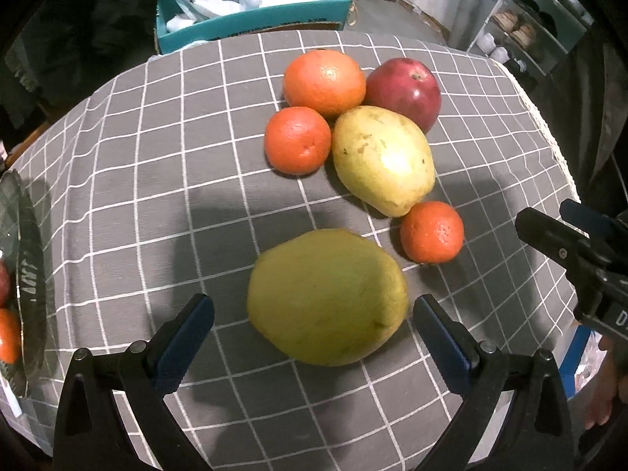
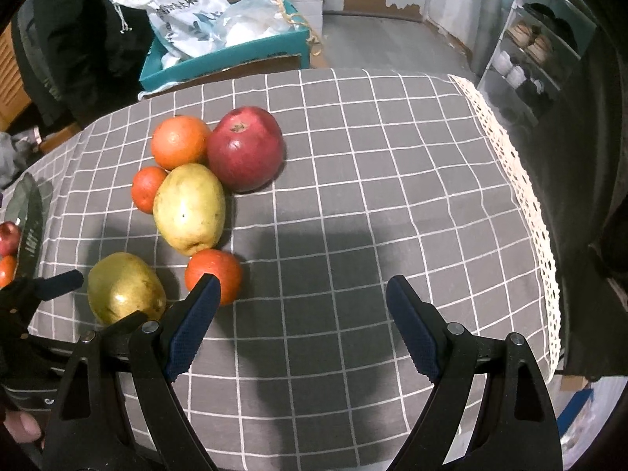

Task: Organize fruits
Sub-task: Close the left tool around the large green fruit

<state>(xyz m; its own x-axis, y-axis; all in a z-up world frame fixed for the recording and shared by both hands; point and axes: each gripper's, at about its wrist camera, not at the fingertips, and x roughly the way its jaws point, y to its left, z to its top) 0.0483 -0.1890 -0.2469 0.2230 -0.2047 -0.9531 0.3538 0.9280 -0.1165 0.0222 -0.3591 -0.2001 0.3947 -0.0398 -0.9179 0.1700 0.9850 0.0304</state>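
Observation:
On the grey checked tablecloth (image 1: 157, 157) lies a cluster of fruit: a big orange (image 1: 324, 81), a red apple (image 1: 404, 92), two small tangerines (image 1: 297, 140) (image 1: 431, 231) and a yellow-green pear (image 1: 382, 157). A second pear (image 1: 327, 296) lies nearest, and my left gripper (image 1: 313, 327) stands open with its blue pads on either side of it, not touching. My right gripper (image 2: 302, 320) is open over bare cloth, right of the near tangerine (image 2: 214, 274) and the near pear (image 2: 125, 288). The apple (image 2: 245, 147) and the big orange (image 2: 180, 141) lie beyond.
A dark glass plate (image 1: 27, 274) at the table's left edge holds a red fruit and an orange one. A teal box (image 1: 251, 23) with plastic bags stands behind the table. A shoe rack (image 2: 530, 51) is at the right. Lace trims the cloth's right edge (image 2: 526, 204).

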